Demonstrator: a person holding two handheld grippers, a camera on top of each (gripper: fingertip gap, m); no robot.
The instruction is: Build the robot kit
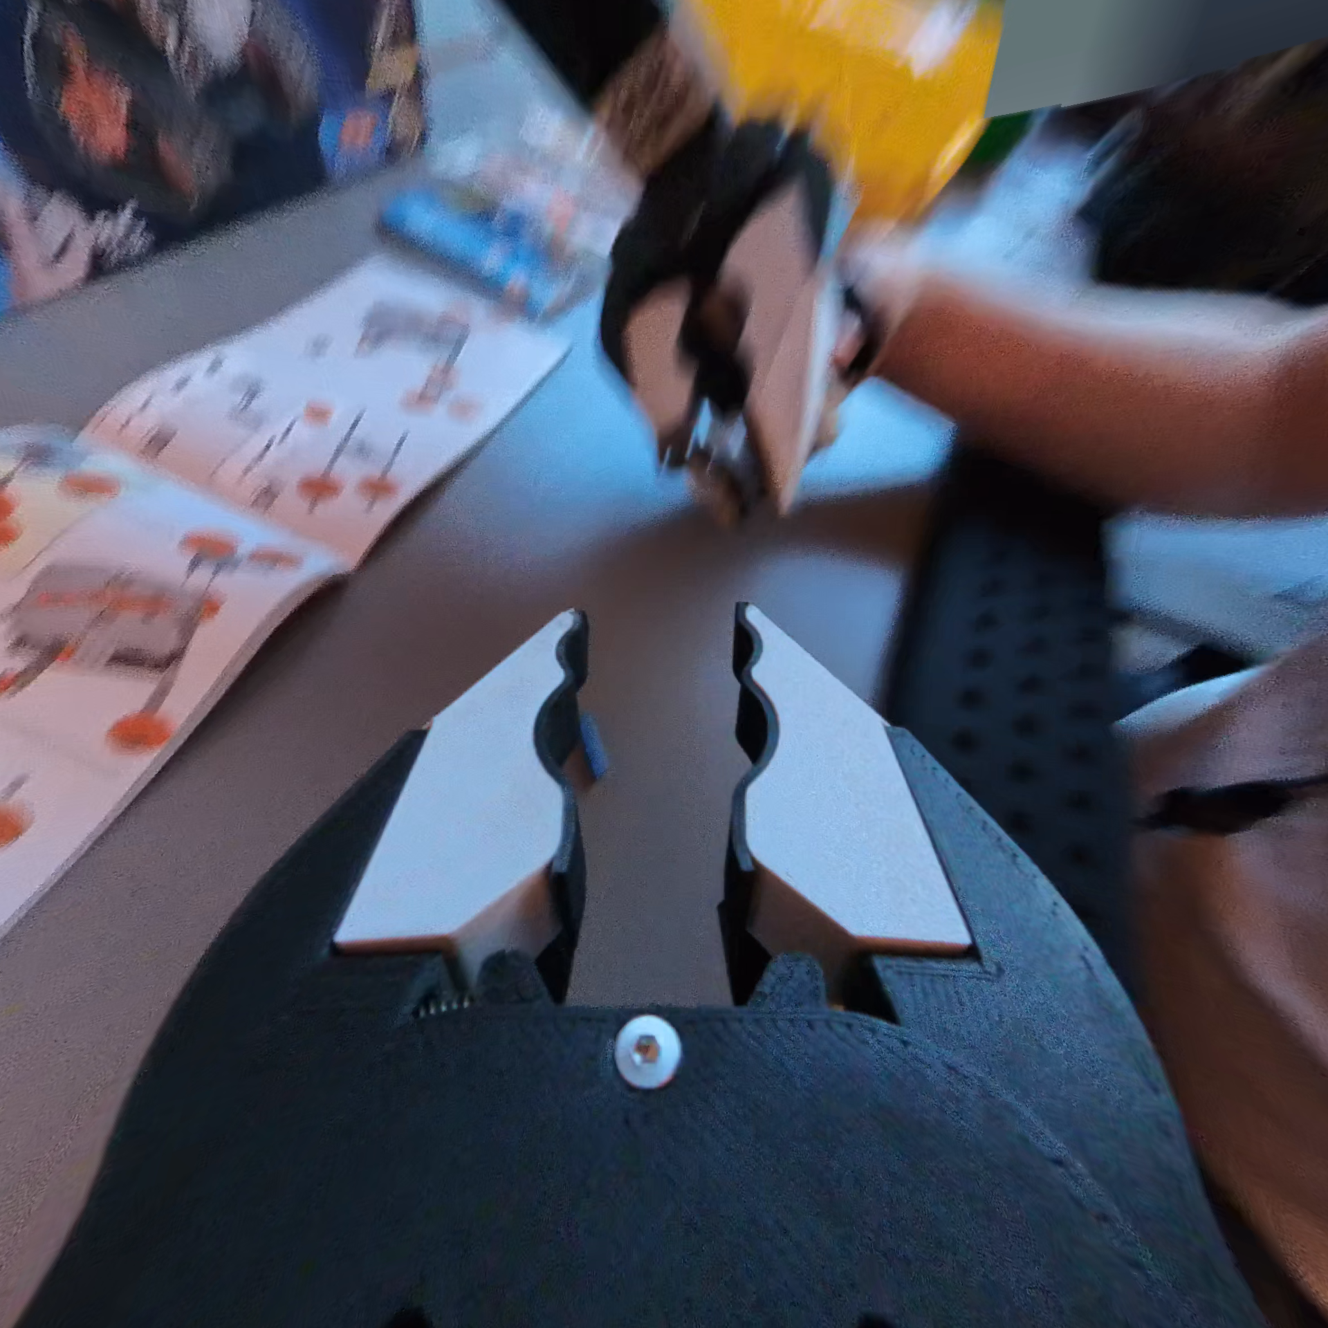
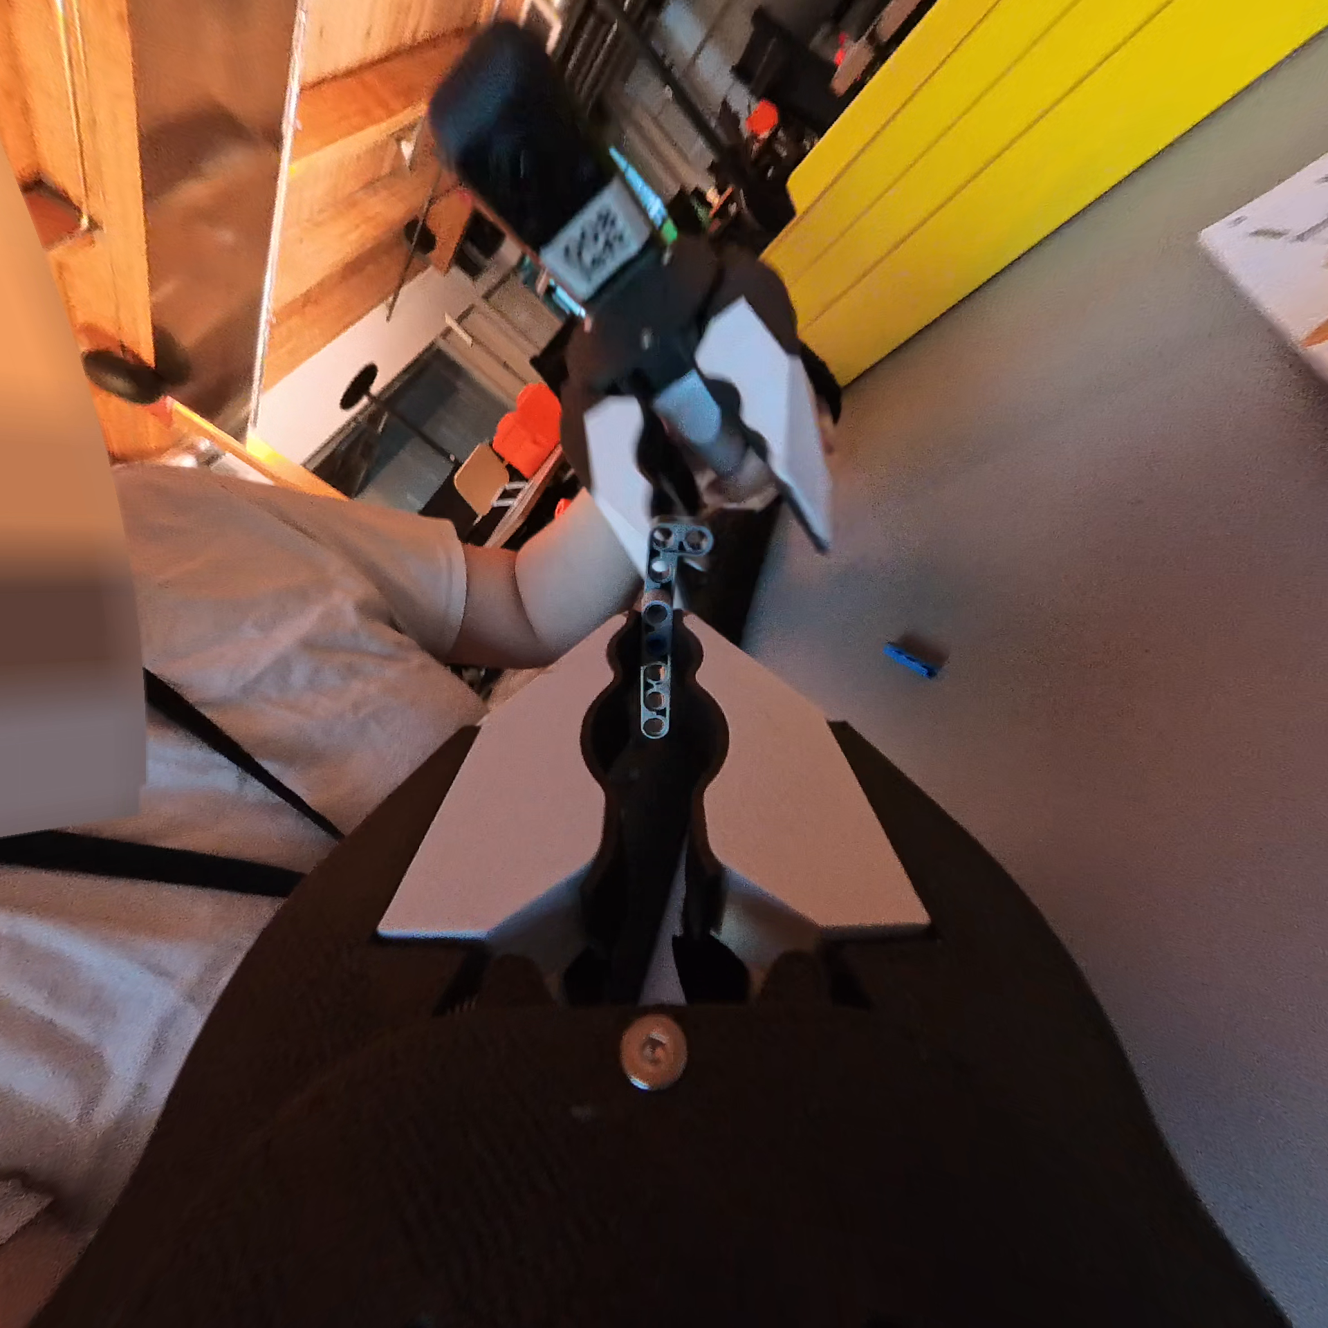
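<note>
holding a thin grey holed beam [image 2: 657, 647] in my right claw [image 2: 655, 632], jaws pinched tight on it, long axis running straight out past the tips toward my left claw [image 2: 708, 460]. the left claw [image 1: 655, 625] is partly open with nothing in it, hovering over the table [image 1: 503, 575], the open instruction booklet [image 1: 237, 503] off to its left. a small blue piece [image 2: 911, 657] lies on the table, right of the beam.

Workshop/maker space — yellow cabinet [image 2: 1006, 180], wood-panel wall [image 2: 345, 194], cluttered shelving [image 2: 683, 65] — instr. booklet [image 1: 237, 503] on table [image 1: 539, 647].
</note>
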